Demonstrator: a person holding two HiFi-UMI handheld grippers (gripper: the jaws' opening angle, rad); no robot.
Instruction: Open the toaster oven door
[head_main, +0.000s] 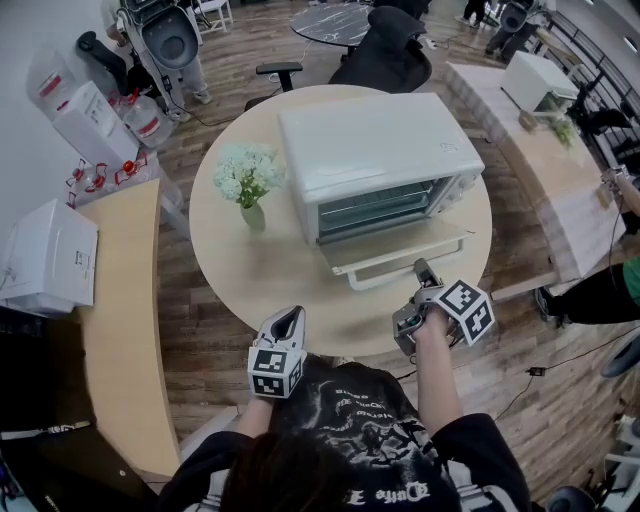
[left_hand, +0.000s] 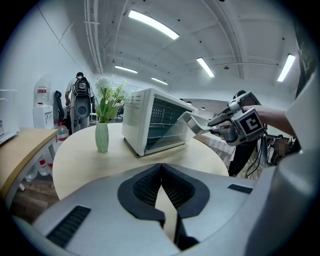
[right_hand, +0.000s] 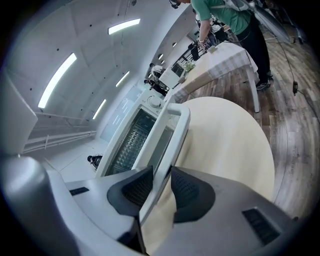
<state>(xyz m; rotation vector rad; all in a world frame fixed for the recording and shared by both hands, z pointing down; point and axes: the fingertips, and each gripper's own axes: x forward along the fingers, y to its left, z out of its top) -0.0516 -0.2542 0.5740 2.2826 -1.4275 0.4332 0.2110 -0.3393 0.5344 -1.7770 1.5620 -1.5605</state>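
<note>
A white toaster oven stands on the round table. Its glass door hangs partly open, tilted outward, with the white bar handle at its front edge. My right gripper is shut on that handle; in the right gripper view the handle runs between both pads. The left gripper view shows the door slanting out from the oven toward the right gripper. My left gripper hovers at the table's near edge, shut and holding nothing.
A green vase of white flowers stands left of the oven. A wooden bench with a white box runs along the left. A black office chair sits behind the table. To the right is a cloth-covered table.
</note>
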